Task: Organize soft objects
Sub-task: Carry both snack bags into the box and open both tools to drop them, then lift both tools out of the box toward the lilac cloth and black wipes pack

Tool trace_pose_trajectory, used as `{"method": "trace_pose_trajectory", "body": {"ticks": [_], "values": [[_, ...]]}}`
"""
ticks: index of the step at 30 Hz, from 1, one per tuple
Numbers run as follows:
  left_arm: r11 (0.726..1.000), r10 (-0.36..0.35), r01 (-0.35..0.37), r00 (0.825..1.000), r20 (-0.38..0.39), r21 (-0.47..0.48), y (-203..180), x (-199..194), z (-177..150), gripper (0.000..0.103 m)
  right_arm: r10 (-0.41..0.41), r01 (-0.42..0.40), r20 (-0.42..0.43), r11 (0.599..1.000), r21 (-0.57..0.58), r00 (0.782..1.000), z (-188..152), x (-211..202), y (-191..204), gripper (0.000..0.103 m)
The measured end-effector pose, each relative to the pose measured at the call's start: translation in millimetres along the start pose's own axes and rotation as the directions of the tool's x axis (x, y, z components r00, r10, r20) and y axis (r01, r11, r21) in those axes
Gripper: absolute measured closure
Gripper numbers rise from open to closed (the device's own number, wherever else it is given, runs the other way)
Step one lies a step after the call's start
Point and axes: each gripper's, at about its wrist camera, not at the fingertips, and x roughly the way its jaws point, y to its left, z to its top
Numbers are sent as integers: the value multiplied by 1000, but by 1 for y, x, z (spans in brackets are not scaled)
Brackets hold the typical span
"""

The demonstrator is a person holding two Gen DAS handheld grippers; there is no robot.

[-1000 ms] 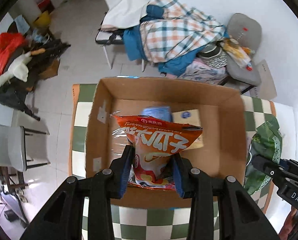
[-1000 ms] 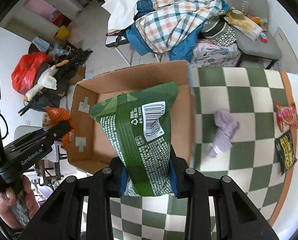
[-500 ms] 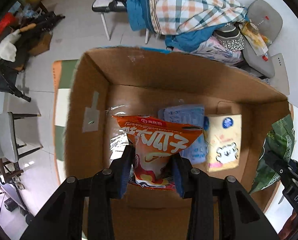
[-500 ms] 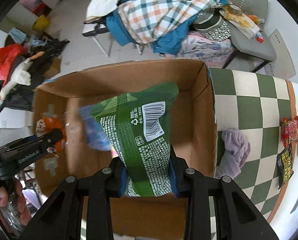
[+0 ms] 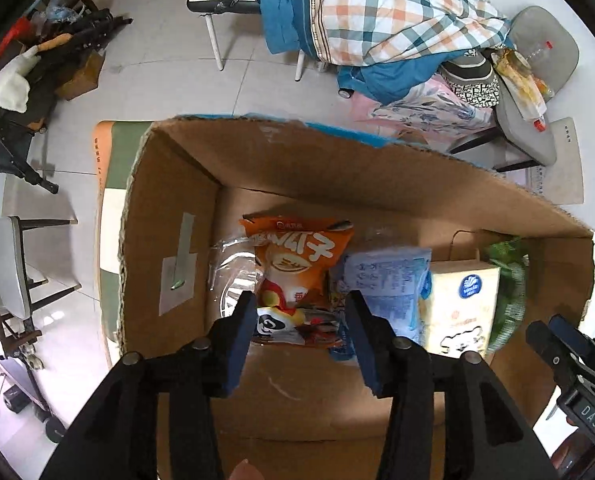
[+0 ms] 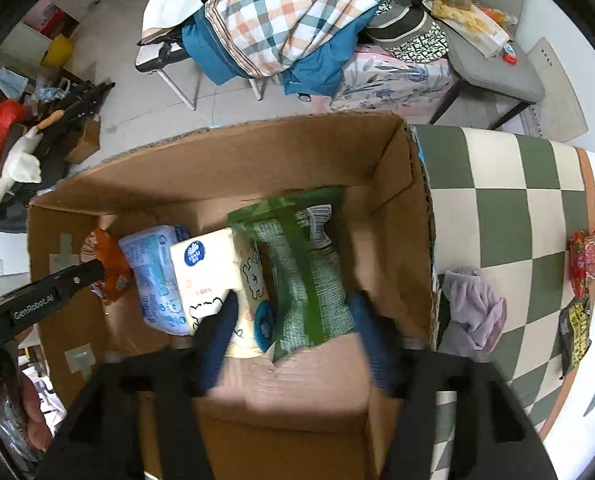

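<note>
A cardboard box [image 5: 169,216] [image 6: 401,184] stands on the checked table. In it lie an orange snack bag [image 5: 297,268] [image 6: 109,260], a blue soft pack [image 5: 389,280] [image 6: 153,272], a cream tissue pack [image 5: 461,304] [image 6: 213,276] and a green bag [image 6: 305,272] [image 5: 509,280]. My left gripper [image 5: 299,328] is open just above the orange bag. My right gripper [image 6: 293,328] is open above the green bag, jaws wide.
A lilac cloth [image 6: 473,308] lies on the green-and-white checked table [image 6: 505,200] right of the box. Red and dark snack packets [image 6: 581,280] lie near the table's right edge. Chairs piled with plaid clothes [image 6: 297,16] stand behind.
Both grippers moved down into the box and opened. The orange bag and the green bag dropped out of the jaws and now lie in the box.
</note>
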Motion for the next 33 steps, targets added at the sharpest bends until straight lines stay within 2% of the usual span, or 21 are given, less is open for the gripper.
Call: {"method": "trace_pose_trajectory", "body": {"ticks": [1,3,4,5,6,10,12,17,24,33], "values": [[1000,-4,4,1000,5,-6,1,-3,-1,49,-1,1,5,1000,0,1000,0,-1,0,29],[1000,-20,20,1000,15,-11,2,-7,-2,34,-4,4,7,1000,-1,1000,-1,-4,-1,27],[1000,-22,22,999,26,-13,3,-11,-4,27,-6,6,4,1000,-4,1000,-2,-5,0,23],[1000,-14,14,999,31,-13,3,-13,-5,12,-5,5,3,1000,-6,1000,-3,-6,0,15],[1000,-3,3,999,34,-10,3,-16,-7,6,-6,6,5,1000,-13,1000,-5,-8,1,12],[998,57,-59,993,107,19,1,-30,-23,5,-34,35,25,998,-47,999,-18,-15,7,0],[997,67,-71,989,130,27,1,-34,-36,4,-46,48,35,997,-61,998,-26,-18,9,0],[998,42,-48,987,155,39,-4,-43,-64,3,-68,73,51,992,-107,996,-51,-24,15,0],[998,51,-60,972,230,32,-6,-67,-116,3,-76,87,87,987,-134,993,-88,-39,16,0],[997,45,-62,940,337,39,-16,-121,-176,3,-35,63,192,988,-142,981,-150,-101,8,0]]}}
